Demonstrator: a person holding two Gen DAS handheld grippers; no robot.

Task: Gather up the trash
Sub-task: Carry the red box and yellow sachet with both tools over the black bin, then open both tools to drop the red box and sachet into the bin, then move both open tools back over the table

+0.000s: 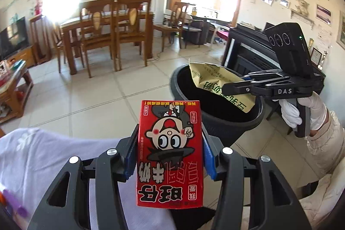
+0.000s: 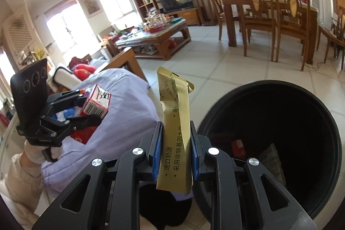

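Observation:
My left gripper [image 1: 170, 143] is shut on a red milk carton [image 1: 170, 156] with a cartoon face, held upright between the blue pads, just left of a black trash bin [image 1: 248, 122]. From the right wrist view the same carton [image 2: 97, 104] shows in the left gripper [image 2: 92, 107] over a lilac sheet. My right gripper [image 2: 175, 143] is shut on a gold snack wrapper [image 2: 176, 122], beside the bin's [image 2: 226, 100] left rim. In the left wrist view that wrapper [image 1: 217, 83] hangs over the bin's mouth in the right gripper [image 1: 226, 86]. Some trash lies in the bin's bottom.
A lilac sheet [image 2: 129, 96] covers a sofa on the left. A wooden coffee table [image 2: 155, 36] full of clutter stands behind it. A dining table with chairs [image 1: 107, 25] stands across the tiled floor. A dark cabinet [image 1: 248, 51] is behind the bin. White-gloved hands hold both grippers.

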